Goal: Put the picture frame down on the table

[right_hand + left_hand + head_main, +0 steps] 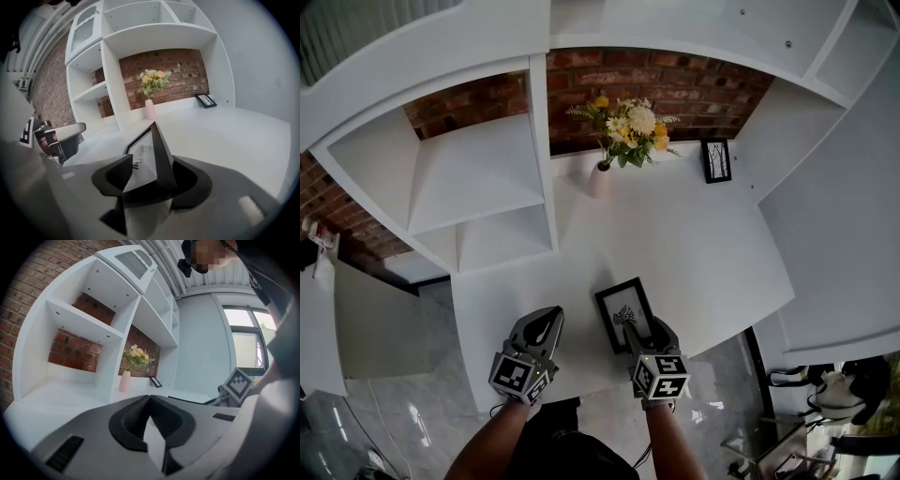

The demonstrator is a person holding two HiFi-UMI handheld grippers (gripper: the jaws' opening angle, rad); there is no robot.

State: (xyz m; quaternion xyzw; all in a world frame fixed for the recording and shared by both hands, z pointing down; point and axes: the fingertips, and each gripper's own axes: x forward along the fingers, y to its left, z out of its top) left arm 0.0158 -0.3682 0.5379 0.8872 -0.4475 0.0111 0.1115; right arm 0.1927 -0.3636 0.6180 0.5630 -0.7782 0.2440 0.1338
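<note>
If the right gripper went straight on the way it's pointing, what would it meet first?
The picture frame, already between the open jaws of the right gripper; beyond it probably the white table, since it points slightly down.

White shelving was seen ahead and left of the right gripper, red brick wall was set far ahead, glossy grey floor was laid below
</note>
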